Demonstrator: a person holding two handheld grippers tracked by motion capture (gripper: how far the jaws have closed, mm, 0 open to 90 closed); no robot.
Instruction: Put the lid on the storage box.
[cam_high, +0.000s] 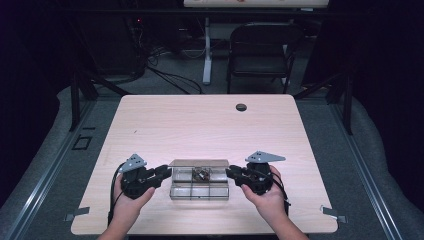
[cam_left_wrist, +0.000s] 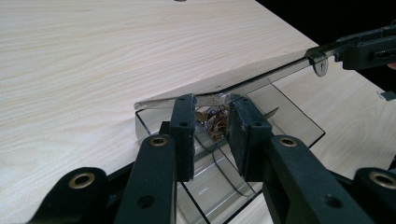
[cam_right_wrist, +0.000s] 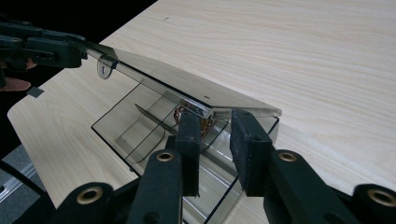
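The left gripper (cam_high: 164, 173) sits at the left end of a clear, smoky plastic compartment box (cam_high: 200, 192) near the front edge of the pale wooden table (cam_high: 205, 120). Its jaws stand apart, straddling the corner of the box's raised hinged transparent lid (cam_left_wrist: 261, 74). A small cluster of brownish metal parts (cam_high: 201, 174) lies in a rear middle compartment. At the right end, the right gripper (cam_high: 231, 172) has its jaws spread around the lid's other corner. Bare tabletop stretches wide beyond the box.
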